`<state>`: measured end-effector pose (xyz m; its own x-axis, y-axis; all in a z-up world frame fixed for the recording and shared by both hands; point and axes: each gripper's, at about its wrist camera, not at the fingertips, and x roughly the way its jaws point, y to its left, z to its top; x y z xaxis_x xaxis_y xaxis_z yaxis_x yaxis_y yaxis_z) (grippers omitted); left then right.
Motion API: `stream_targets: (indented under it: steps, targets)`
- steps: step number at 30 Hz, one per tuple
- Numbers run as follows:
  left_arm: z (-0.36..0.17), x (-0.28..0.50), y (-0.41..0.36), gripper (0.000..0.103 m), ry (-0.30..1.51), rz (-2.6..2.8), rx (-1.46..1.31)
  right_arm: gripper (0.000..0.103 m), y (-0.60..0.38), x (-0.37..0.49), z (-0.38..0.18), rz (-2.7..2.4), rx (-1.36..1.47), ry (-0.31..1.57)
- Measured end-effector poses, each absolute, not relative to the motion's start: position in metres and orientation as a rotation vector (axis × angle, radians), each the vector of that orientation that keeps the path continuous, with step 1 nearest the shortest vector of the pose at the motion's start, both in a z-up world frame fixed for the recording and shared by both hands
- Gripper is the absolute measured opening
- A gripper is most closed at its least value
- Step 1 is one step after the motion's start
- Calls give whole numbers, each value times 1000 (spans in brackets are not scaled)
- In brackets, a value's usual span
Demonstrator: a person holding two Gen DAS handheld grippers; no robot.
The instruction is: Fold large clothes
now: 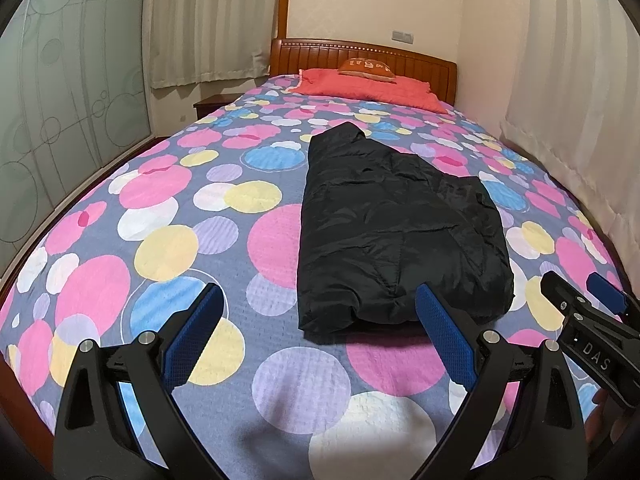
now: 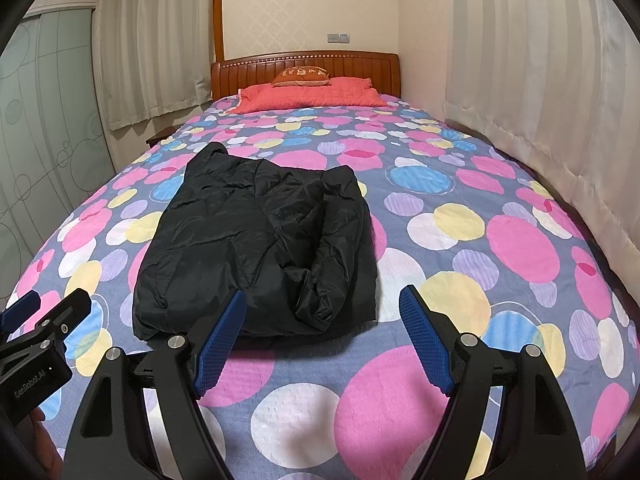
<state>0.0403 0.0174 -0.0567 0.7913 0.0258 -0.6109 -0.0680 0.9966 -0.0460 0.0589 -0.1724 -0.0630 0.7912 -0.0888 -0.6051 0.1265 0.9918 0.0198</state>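
Black, quilted and slightly shiny, the jacket (image 1: 400, 232) lies folded into a long bundle on the bed (image 1: 160, 200), roughly in the middle of a bedspread printed with pink, blue, yellow and lilac circles. Its near edge sits just ahead of both your claws.

Your left claw (image 1: 318, 308) is held low over the foot of the bed, pointing toward the headboard (image 1: 360, 56), its blue-padded fingers (image 1: 444, 340) spread wide and holding nothing. The right-hand finger overlaps the jacket's near edge in this view; whether it touches the fabric is not clear.

Your right claw (image 2: 324, 312) is held level alongside it, aimed the same way, fingers also spread wide and empty, with the jacket's near right corner just ahead of the gap between them. Each claw shows at the edge of the other's view, so they are side by side and near each other.

A red pillow (image 2: 312, 96) lies at the far end of the bed.
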Motion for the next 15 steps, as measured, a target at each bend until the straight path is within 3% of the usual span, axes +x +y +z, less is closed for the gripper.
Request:
stream_targets:
  steps: [15]
  targets:
    - [-49, 40, 16, 97, 643, 70, -40, 85, -165, 57, -59, -108, 52, 636]
